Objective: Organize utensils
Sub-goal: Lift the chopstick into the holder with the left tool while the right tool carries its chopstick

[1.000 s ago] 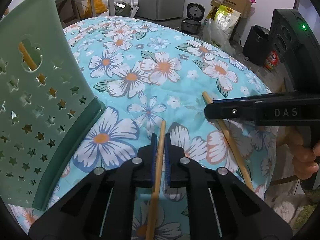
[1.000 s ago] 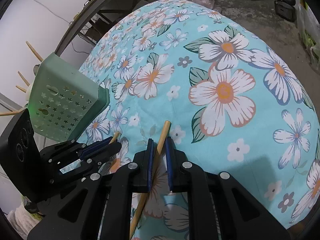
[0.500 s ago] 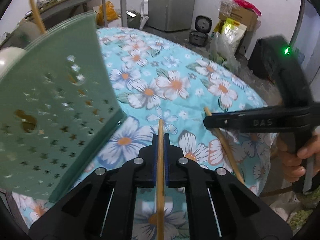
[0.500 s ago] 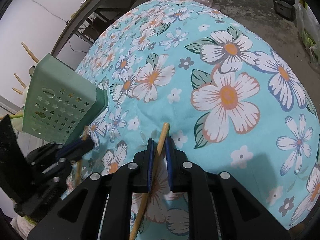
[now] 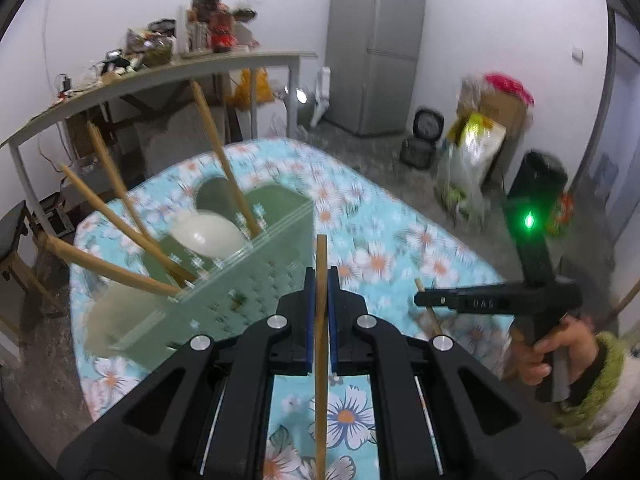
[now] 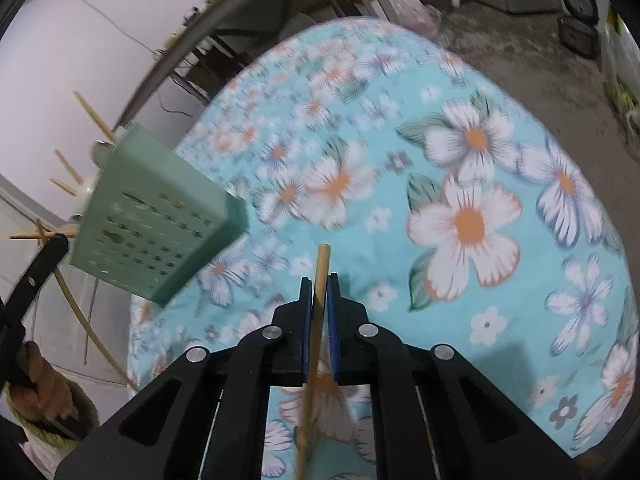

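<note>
My left gripper [image 5: 319,276] is shut on a wooden chopstick [image 5: 320,360] and held high, just right of the open top of the green perforated holder [image 5: 256,280]. Several chopsticks [image 5: 224,160] and a white spoon [image 5: 208,234] stand in the holder. Low at the right, my right gripper [image 5: 418,300] has a second chopstick [image 5: 434,320] in it. In the right wrist view the right gripper [image 6: 319,280] is closing its jaws, with the pads pressing on that chopstick [image 6: 322,264] above the tablecloth. The holder [image 6: 156,228] stands to its left.
The round table wears a turquoise flowered cloth [image 6: 480,120]. Behind it are a cluttered side table [image 5: 160,76], a grey fridge [image 5: 376,48], a rice cooker [image 5: 426,140] and bags on the floor. A hand [image 5: 552,356] in a green sleeve holds the right gripper.
The left gripper has risen with its chopstick from the tablecloth to above the holder's rim. The right gripper stayed in place and its jaws closed in on its chopstick.
</note>
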A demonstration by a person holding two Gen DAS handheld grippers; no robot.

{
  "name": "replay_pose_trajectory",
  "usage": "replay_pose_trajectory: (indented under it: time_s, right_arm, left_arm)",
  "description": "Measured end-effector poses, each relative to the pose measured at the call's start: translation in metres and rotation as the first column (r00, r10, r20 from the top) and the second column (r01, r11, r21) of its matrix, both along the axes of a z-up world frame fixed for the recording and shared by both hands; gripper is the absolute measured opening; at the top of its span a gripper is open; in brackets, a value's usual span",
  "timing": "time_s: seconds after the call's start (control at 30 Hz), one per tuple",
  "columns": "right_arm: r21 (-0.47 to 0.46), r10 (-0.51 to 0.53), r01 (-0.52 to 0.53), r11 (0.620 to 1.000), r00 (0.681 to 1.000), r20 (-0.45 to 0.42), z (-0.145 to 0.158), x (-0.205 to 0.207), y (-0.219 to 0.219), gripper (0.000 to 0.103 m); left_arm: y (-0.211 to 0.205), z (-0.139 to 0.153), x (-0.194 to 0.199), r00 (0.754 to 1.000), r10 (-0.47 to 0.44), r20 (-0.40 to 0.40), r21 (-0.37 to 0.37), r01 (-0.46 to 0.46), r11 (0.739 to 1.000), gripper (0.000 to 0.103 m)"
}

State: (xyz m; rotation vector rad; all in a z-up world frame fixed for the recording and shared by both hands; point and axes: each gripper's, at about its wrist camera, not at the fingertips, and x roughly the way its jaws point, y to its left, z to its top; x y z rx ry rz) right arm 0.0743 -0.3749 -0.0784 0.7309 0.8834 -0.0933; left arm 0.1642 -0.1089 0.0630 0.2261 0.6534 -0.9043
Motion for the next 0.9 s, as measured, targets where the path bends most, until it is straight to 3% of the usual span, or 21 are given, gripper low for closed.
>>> replay_pose_trajectory:
  time_s: [0.17, 0.3, 0.43, 0.53, 0.6, 0.67, 0.9]
  right_arm:
    - [-0.025, -0.002, 0.004, 1.0, 0.997, 0.075, 0.031, -0.007, -0.006, 0.006]
    - [-0.037, -0.01, 0.015, 0.999, 0.991, 0.134, 0.054, -0.014, -0.009, 0.006]
    - [-0.052, -0.01, 0.02, 0.998, 0.984, 0.18, 0.072, -0.023, -0.01, 0.006]
    - [-0.05, -0.009, 0.019, 0.999, 0.982, 0.19, 0.077, -0.026, -0.01, 0.006]
    - [-0.046, -0.01, 0.019, 0.999, 0.981, 0.192, 0.077, -0.029, -0.01, 0.006]
    - [-0.044, -0.008, 0.017, 0.999, 0.982, 0.19, 0.076, -0.028, -0.009, 0.006]
    - [-0.04, -0.012, 0.019, 0.999, 0.983, 0.183, 0.073, -0.028, -0.011, 0.006]
  left_arm:
    - [0.031, 0.055, 0.004, 0.999, 0.03, 0.03, -0.136, -0.025, 0.99, 0.005]
    - [0.046, 0.098, 0.005, 0.997, 0.043, 0.068, -0.249, -0.025, 0.968, 0.005]
    - [0.058, 0.141, 0.007, 0.988, 0.081, 0.13, -0.369, -0.027, 0.929, 0.005]
    - [0.063, 0.166, 0.008, 0.975, 0.127, 0.181, -0.464, -0.029, 0.885, 0.005]
    - [0.062, 0.174, 0.012, 0.963, 0.168, 0.209, -0.504, -0.041, 0.863, 0.005]
    - [0.055, 0.176, 0.019, 0.957, 0.193, 0.218, -0.512, -0.056, 0.857, 0.005]
    - [0.028, 0.144, 0.048, 0.946, 0.254, 0.203, -0.469, -0.133, 0.873, 0.005]
